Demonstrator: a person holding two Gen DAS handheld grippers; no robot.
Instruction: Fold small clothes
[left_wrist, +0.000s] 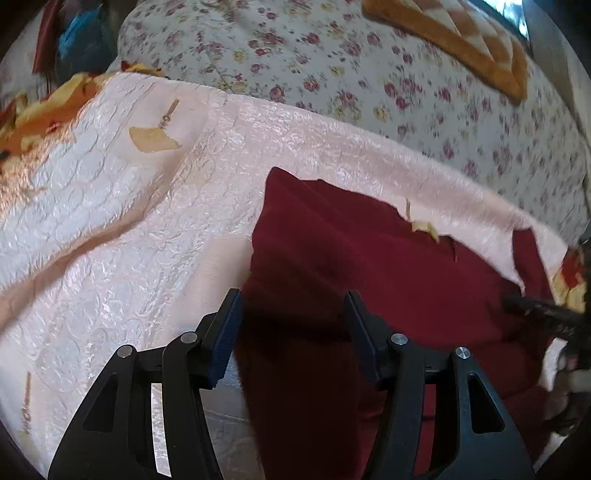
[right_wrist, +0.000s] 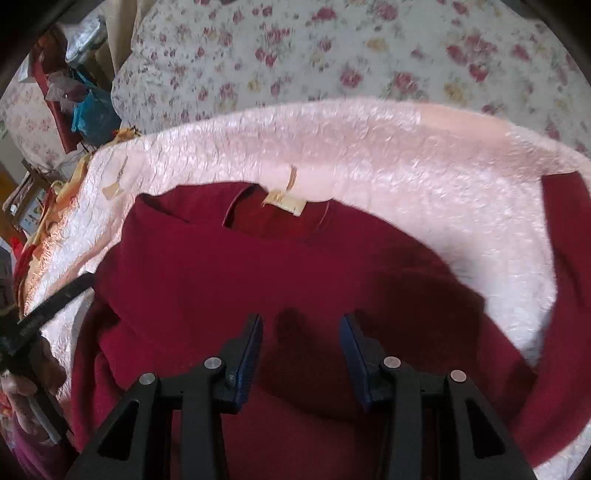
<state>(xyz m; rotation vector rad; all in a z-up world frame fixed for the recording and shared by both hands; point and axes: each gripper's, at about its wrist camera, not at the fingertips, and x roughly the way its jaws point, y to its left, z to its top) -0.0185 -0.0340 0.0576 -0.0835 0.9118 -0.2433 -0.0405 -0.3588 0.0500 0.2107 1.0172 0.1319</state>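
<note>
- Left tool: spread wide, gripping nothing, poised over the left edge of the dark red top, one finger over the pink quilted cover, the other over red cloth.
- Right tool: likewise spread wide and empty, poised over the middle of the dark red top, both fingers above red cloth; touching or just above, cannot tell.
- Dark red top: lying flat on the pink quilted cover, neckline at the far side, cream label showing inside the collar.
- Left side of the garment: seemingly already turned in, giving a straight vertical edge; judged from the lie of the cloth only.
- Right sleeve: stretched out to the right, curving from far to near across the pink cover, not yet folded.
- Step in hand, as a judgement: early folding, between grasps, body smoothed and one sleeve left to bring in.
- Next move, likely: reach right, pinch the sleeve near its cuff or the shoulder seam, carry it leftward over the body, lay it flat.
- Needed for that: a clean pinch of red cloth alone, without catching the pink cover beneath; left tool free to pin the body so nothing slides.
- Beneath and beyond: floral bedspread under the pink cover, orange patterned cushion at the far right.
- At the far left: a cluttered corner with a blue bag, blurred.
</note>
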